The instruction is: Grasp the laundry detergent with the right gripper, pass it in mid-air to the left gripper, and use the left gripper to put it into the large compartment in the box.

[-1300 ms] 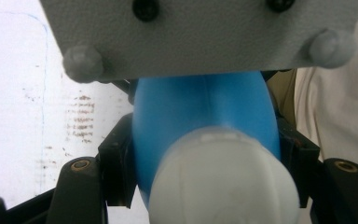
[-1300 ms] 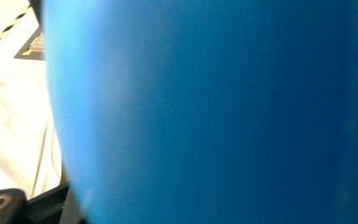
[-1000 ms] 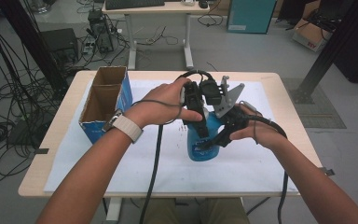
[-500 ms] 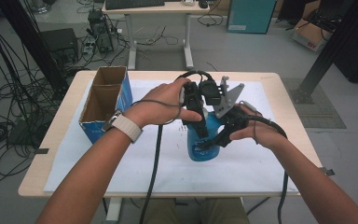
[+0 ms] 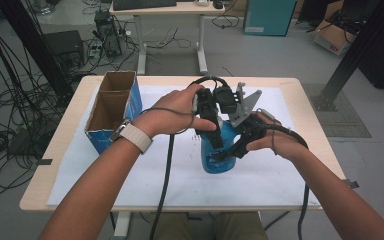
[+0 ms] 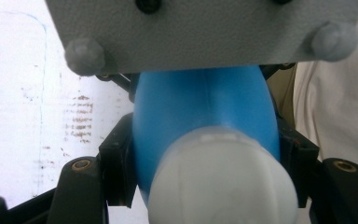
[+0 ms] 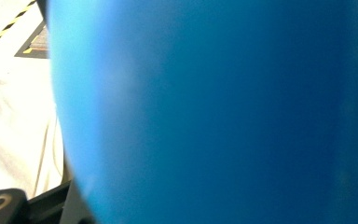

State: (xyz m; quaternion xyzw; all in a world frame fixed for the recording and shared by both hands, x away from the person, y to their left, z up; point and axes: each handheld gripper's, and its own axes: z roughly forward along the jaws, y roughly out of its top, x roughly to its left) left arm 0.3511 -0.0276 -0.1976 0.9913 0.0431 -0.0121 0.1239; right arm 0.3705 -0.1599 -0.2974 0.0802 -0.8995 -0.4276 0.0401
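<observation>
White paper covers the wooden counter (image 5: 310, 100) in a cable-strewn workroom. Left gripper (image 6: 205, 186) is clamped on the neck of the blue plastic bottle with a white cap (image 5: 219, 150); right gripper (image 5: 235, 147) is closed against its body. To uncap cleanly, I'd keep the body pinned and twist only the top. Bottle stands mid-counter, long axis upright, cap pointing up. An open blue cardboard box (image 5: 111, 107) sits left.

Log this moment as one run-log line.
left hand-held gripper: shut on blue bottle near its white cap | right hand-held gripper: shut on blue bottle's body | bottle: upright on white sheet | cardboard box: open, left
</observation>
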